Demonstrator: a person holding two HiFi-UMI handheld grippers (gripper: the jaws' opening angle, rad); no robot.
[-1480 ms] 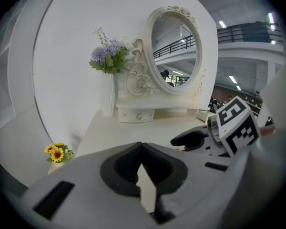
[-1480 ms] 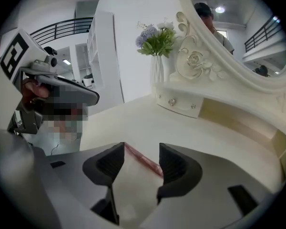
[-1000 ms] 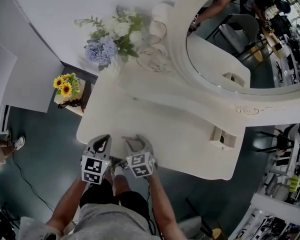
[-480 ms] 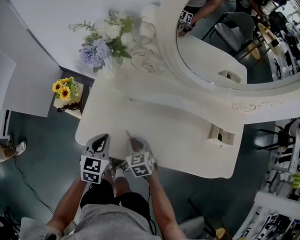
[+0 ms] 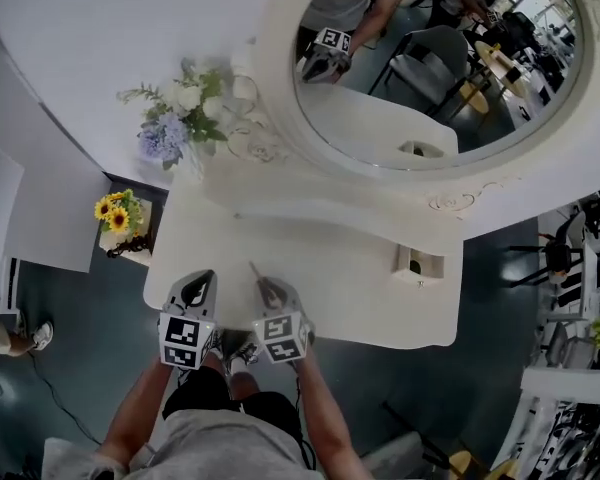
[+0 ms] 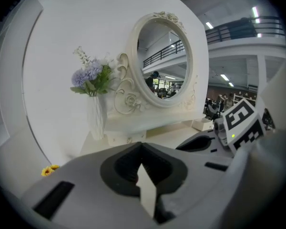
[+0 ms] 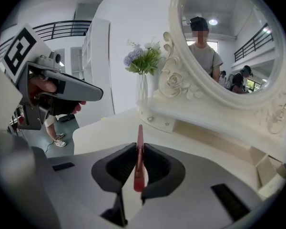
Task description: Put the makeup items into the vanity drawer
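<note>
My right gripper [image 5: 265, 286] is over the near edge of the white vanity table [image 5: 360, 288]. Its jaws have just closed and are shut on a thin red makeup stick [image 5: 255, 271], which pokes out past the tips toward the mirror. In the right gripper view the stick [image 7: 140, 132] stands upright between the pads of the right gripper [image 7: 139, 149]. My left gripper [image 5: 196, 286] hovers beside it on the left, jaws shut with nothing in them [image 6: 141, 147]. A small drawer with knobs [image 7: 155, 120] sits under the mirror shelf.
A small open cream box [image 5: 417, 265] stands on the table's right side. A glass vase of flowers [image 5: 180, 118] is at the back left beside the oval mirror [image 5: 430, 58]. Sunflowers [image 5: 117, 213] sit on a low stand left of the table.
The right gripper's jaws went from wide open to shut on the red stick. Both grippers have lifted off the table edge, and the head view has tilted up toward the mirror.
</note>
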